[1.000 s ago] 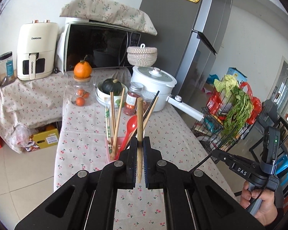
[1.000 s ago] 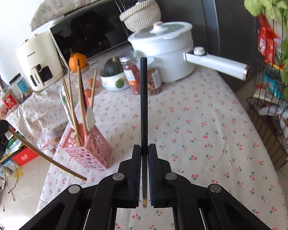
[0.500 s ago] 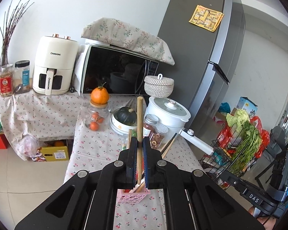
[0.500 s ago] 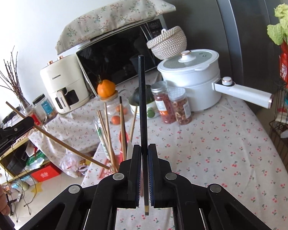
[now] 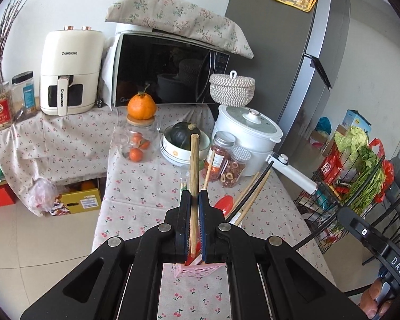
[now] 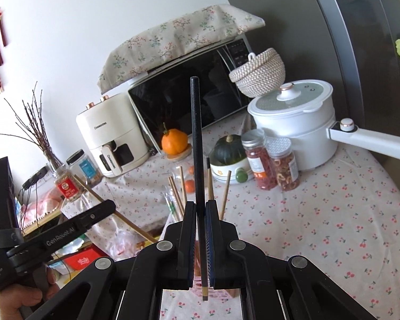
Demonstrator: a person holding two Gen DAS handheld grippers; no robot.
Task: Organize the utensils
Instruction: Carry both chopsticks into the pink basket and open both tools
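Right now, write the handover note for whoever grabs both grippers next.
Left gripper: shut on a light wooden chopstick, held upright above the pink lattice utensil holder.
Right gripper: shut on a black chopstick with a tan tip, also upright, its tip hanging just over the holder.
Already in the holder: several wooden chopsticks, one black chopstick and a red spoon.
Done: both sticks picked up and brought over the holder.
Left: lower each stick in, open the jaws, and withdraw. No other loose utensils show on the cherry-print tablecloth.
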